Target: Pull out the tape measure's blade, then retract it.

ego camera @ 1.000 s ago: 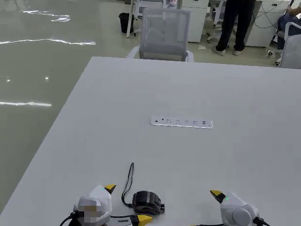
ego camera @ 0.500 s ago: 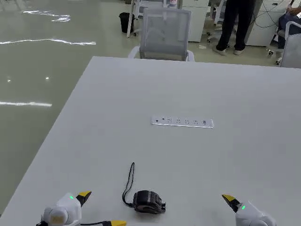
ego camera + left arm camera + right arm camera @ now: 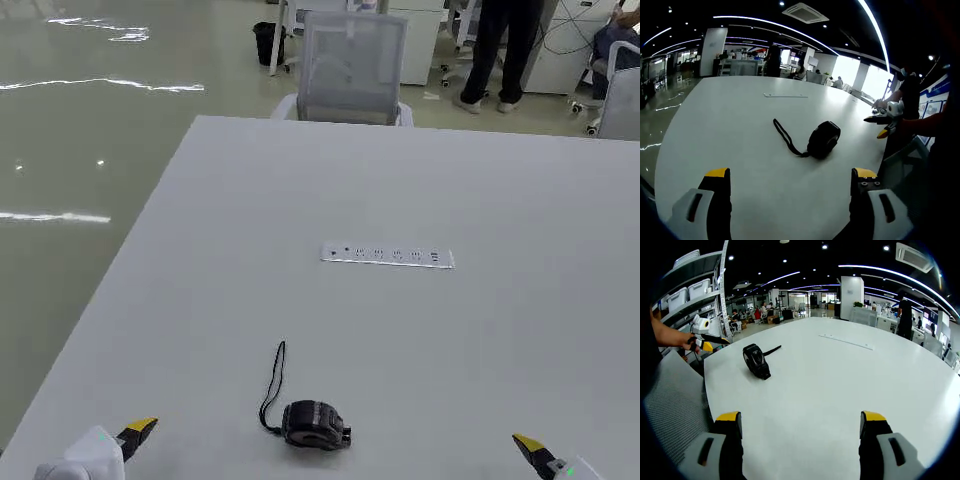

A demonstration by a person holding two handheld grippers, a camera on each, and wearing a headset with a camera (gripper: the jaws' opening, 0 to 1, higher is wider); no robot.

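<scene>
My left gripper (image 3: 791, 173) has its yellow-tipped jaws spread wide with nothing between them. The right gripper (image 3: 801, 416) is just as wide and just as empty. Between the two, apart from both, the compact black tape measure (image 3: 315, 424) rests near the front edge of the white table (image 3: 200, 300), its black wrist strap (image 3: 272, 385) trailing away from me. Farther back lies a flat white power strip (image 3: 387, 257).

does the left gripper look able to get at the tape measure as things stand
Probably yes: the left gripper is open, facing the tape measure, with bare table between them.
</scene>
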